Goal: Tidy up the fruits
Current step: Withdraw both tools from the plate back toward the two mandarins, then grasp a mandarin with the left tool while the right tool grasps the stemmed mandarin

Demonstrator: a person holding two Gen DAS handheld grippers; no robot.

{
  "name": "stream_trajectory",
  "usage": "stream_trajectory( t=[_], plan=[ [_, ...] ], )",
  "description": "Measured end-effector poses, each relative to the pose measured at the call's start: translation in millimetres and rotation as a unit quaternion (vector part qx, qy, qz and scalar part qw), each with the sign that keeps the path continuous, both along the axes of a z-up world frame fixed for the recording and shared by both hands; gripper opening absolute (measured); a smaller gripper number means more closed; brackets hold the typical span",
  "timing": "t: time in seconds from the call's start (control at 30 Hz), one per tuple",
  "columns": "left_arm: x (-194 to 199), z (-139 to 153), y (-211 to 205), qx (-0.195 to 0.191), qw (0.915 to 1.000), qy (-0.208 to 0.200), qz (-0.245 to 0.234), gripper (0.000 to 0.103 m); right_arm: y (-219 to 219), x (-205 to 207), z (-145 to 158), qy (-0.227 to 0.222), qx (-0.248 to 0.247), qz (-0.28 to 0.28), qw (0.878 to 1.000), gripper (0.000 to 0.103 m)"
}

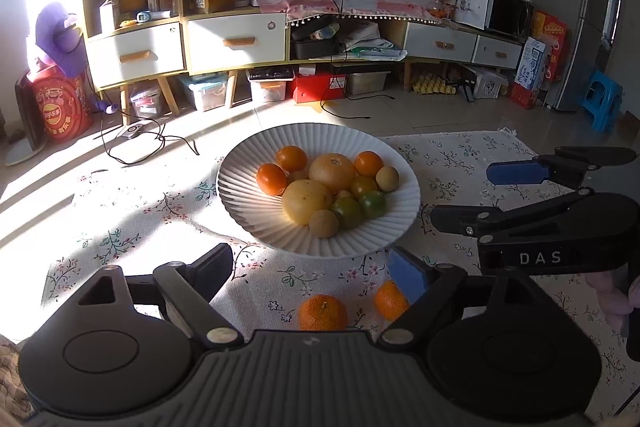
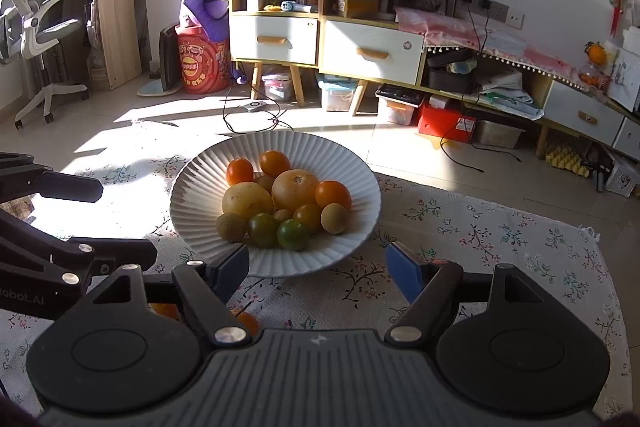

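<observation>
Jaws spread, tangerine (image 1: 322, 312) between.

white ribbed plate (image 1: 248, 203) | orange tangerine (image 1: 322, 313) | floral cloth (image 1: 460, 155)

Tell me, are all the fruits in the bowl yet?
Nearly. The white bowl already holds a pile of fruit. Both the left gripper and right gripper are open and empty. Two mandarins on the flowery cloth are left.
</observation>
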State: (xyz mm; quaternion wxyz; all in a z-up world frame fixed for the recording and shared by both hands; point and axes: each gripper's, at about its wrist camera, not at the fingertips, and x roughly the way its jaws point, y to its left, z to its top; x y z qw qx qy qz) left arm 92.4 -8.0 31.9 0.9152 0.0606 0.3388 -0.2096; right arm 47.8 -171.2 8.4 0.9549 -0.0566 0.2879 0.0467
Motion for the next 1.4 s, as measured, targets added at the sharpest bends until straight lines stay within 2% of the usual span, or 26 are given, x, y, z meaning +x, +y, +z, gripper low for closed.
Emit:
stream_trajectory(
  t=[0.2,0.5,0.63,0.73,1.0,1.17,1.4],
  plan=[
    [-14,4,7,0.004,1.0,0.002,0.007,0.091,4,-11,1,0.011,0.015,-0.011,1.0,0.08],
    [-26,-5,23,0.008,0.9994,0.018,0.029,0.095,9,-28,-12,0.028,0.027,-0.038,0.999,0.097],
    [-30,-14,30,0.009,0.9989,0.026,0.039,0.095,10,-34,-25,0.041,0.022,-0.046,0.998,0.097],
    [-29,-22,34,0.003,0.9978,0.045,0.049,0.095,14,-40,-31,0.048,0.014,-0.072,0.996,0.097],
    [-24,-50,41,-0.009,0.9946,0.06,0.084,0.095,25,-53,-44,0.044,-0.025,-0.058,0.997,0.1],
    [-20,-58,37,-0.026,0.9943,0.042,0.095,0.095,28,-52,-53,0.048,-0.032,-0.056,0.997,0.1],
    [-20,-69,21,-0.022,0.9975,0.019,0.065,0.095,22,-51,-63,0.045,-0.028,-0.059,0.997,0.1]
  ],
)
